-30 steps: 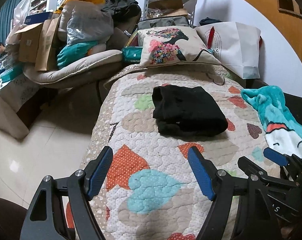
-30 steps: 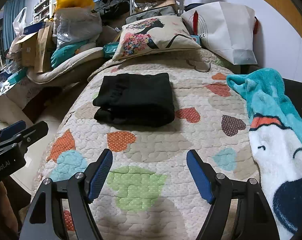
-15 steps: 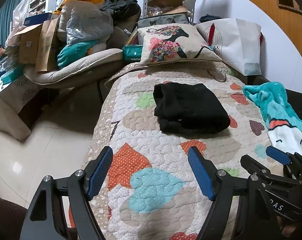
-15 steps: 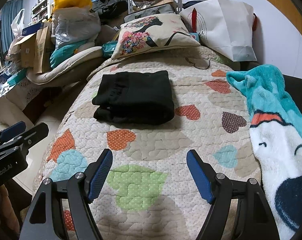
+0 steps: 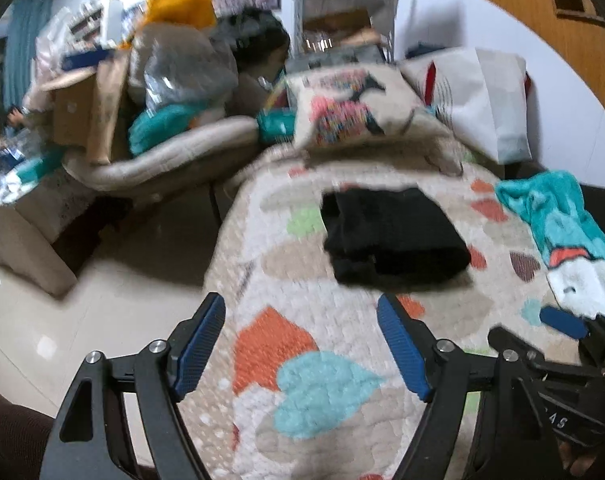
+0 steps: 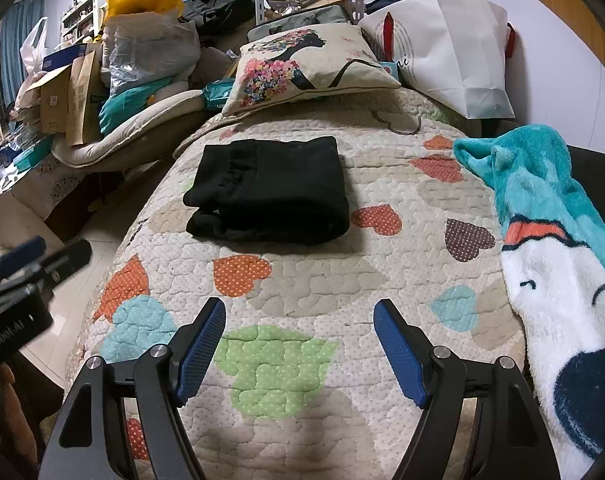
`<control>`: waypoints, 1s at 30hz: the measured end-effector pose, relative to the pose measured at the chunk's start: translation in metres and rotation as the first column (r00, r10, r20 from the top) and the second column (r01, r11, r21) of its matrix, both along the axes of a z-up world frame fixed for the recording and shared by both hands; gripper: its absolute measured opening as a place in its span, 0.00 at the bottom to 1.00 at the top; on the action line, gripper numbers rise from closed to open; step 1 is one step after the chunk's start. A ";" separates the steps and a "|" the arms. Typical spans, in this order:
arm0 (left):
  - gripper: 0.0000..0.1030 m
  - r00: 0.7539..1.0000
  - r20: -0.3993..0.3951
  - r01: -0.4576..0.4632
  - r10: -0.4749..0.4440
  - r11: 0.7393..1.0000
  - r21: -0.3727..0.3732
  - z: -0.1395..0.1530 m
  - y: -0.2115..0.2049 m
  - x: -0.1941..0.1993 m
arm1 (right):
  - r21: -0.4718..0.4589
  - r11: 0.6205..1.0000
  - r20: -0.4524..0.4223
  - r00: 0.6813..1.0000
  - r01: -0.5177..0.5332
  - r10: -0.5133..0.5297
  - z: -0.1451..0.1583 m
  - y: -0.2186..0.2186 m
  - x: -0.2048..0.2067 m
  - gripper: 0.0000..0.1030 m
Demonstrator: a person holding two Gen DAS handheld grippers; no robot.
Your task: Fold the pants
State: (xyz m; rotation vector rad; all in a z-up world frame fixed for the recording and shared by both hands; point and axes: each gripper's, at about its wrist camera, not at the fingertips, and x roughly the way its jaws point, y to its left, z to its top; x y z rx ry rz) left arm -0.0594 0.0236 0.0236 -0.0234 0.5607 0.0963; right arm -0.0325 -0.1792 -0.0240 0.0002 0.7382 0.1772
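Crowding the far end of the heart-patterned quilt [image 6: 314,280] at about twelve o'clock is a floral cushion [image 6: 302,66], with a white paper bag [image 6: 450,52] leaning at one o'clock and a heap of boxes and plastic bags [image 6: 114,64] piling up at ten o'clock beside the bed. A teal and white fleece blanket [image 6: 550,240] is lying along the quilt's edge at three o'clock. Nothing is standing between either tool and the black pants [image 6: 268,192], which are sitting folded into a thick, neat rectangle on the quilt at twelve o'clock, well apart from both. The right gripper [image 6: 299,322] is hovering low over the quilt with its blue pads spread wide and holding nothing. The left gripper [image 5: 301,320], in a blurred view, is likewise gaping wide and carrying nothing, with the pants [image 5: 394,236] ahead at one o'clock.
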 end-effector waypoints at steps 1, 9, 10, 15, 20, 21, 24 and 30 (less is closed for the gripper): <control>0.88 0.999 0.051 -0.013 0.013 1.000 0.008 0.006 0.001 -0.005 | 0.000 1.000 0.002 1.000 0.001 -0.001 0.000 0.000 0.000 0.79; 1.00 0.960 0.274 -0.097 0.059 0.987 0.127 0.028 -0.003 -0.027 | 0.003 1.000 0.015 1.000 0.016 -0.016 0.003 -0.003 -0.001 0.79; 1.00 0.965 0.259 -0.087 0.052 0.988 0.128 0.028 -0.004 -0.025 | 0.003 1.000 0.016 1.000 0.016 -0.016 0.004 -0.003 -0.001 0.79; 1.00 0.985 0.170 -0.035 0.016 0.994 0.107 0.022 -0.003 -0.015 | 0.001 1.000 0.019 1.000 0.016 -0.016 0.004 -0.004 -0.001 0.79; 1.00 0.992 0.127 -0.003 -0.007 0.997 0.078 0.016 -0.003 -0.011 | 0.002 1.000 0.017 1.000 0.018 -0.018 0.004 -0.004 -0.001 0.79; 1.00 0.993 0.113 0.009 -0.016 0.998 0.068 0.014 -0.003 -0.010 | 0.003 1.000 0.018 1.000 0.019 -0.019 0.004 -0.004 -0.001 0.79; 1.00 0.996 0.086 0.028 -0.032 0.998 0.051 0.010 -0.005 -0.007 | 0.003 1.000 0.019 1.000 0.021 -0.021 0.005 -0.004 -0.001 0.79; 1.00 0.998 0.037 0.046 -0.048 0.997 0.059 0.002 -0.011 -0.004 | 0.001 1.000 0.019 0.999 0.031 -0.031 0.005 -0.006 -0.002 0.79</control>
